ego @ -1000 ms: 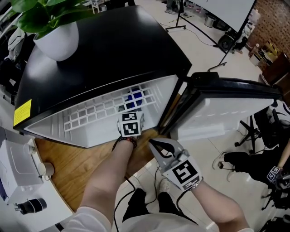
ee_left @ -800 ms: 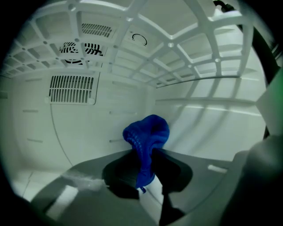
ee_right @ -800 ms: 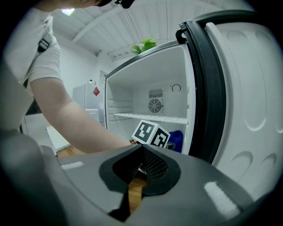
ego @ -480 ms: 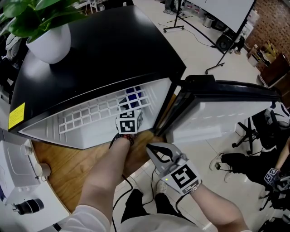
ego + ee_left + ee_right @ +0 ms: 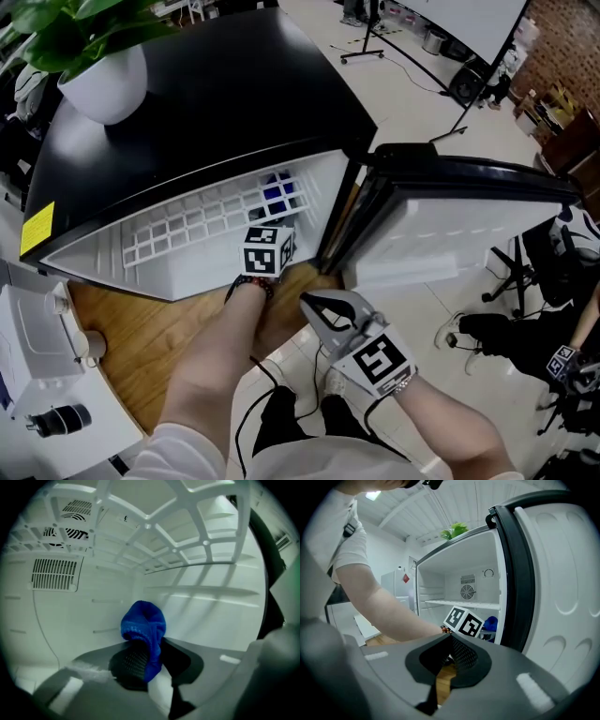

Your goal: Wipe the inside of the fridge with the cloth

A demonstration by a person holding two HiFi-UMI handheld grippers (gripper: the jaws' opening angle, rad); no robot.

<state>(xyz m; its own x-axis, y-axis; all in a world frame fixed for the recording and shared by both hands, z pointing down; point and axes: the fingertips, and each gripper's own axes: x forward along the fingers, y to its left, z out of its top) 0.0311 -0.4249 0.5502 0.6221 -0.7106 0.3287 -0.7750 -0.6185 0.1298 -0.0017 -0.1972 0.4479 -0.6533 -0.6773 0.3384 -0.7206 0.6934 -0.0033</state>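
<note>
The cloth (image 5: 143, 627), a bunched blue knit, is pinched in the left gripper (image 5: 144, 660) inside the fridge (image 5: 216, 103), below the white wire shelf (image 5: 187, 531). A vent grille (image 5: 54, 573) sits far left. The right gripper (image 5: 450, 639), jaws pressed together and empty, hangs outside by the open door (image 5: 469, 225). A potted plant (image 5: 103, 75) tops the fridge. The yellow label (image 5: 39, 232) is too small to read.

I see the fridge (image 5: 234, 103) glossy black outside, smooth white plastic inside; the cloth (image 5: 143, 627) is nubby fabric; the floor (image 5: 131, 337), matt wood.
</note>
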